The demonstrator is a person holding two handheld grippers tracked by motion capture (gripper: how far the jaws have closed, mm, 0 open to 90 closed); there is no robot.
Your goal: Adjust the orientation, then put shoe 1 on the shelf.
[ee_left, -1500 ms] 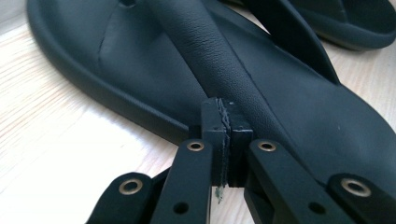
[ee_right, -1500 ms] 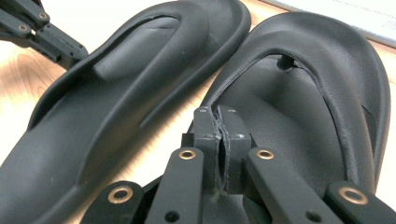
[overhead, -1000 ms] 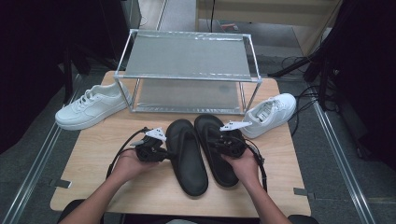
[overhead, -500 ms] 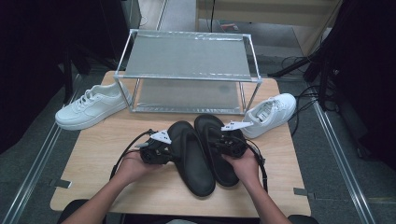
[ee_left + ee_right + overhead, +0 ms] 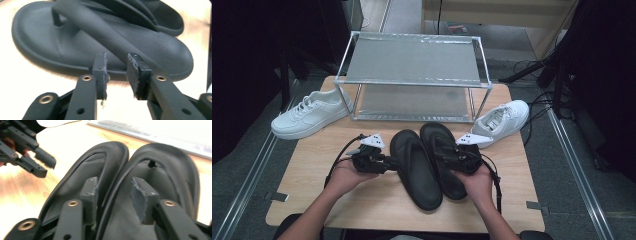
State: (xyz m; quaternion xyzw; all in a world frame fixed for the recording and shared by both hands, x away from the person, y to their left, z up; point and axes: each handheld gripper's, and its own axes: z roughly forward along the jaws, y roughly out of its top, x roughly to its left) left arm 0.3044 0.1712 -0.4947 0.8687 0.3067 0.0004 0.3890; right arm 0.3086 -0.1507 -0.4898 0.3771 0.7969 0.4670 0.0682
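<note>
1. In the high view, we could not make out the fingers of the right gripper [image 5: 455, 154], since the gripper body and the hand covered them above the right sandal [image 5: 443, 152].
2. The right gripper view was cut close, so we saw no heel of either sandal, only the straps and toe ends.
3. We saw the left gripper [image 5: 388, 161] at the outer edge of the left sandal [image 5: 415, 167], fingers [image 5: 100, 72] apart; they had just been opening, and the strap [image 5: 105, 35] lay just ahead of the gap, not pinched.
4. The right gripper's fingers [image 5: 141, 198] stood apart too, just opened, one over each side of the seam where the two sandals touched; we could not tell whether they pressed on anything.
5. Both sandals lay side by side mid-bench [image 5: 312, 150], toes toward the metal rack [image 5: 412, 65].
6. A white sneaker [image 5: 309, 113] sat left of the rack, another sneaker [image 5: 503, 119] right, both well clear of the grippers.
</note>
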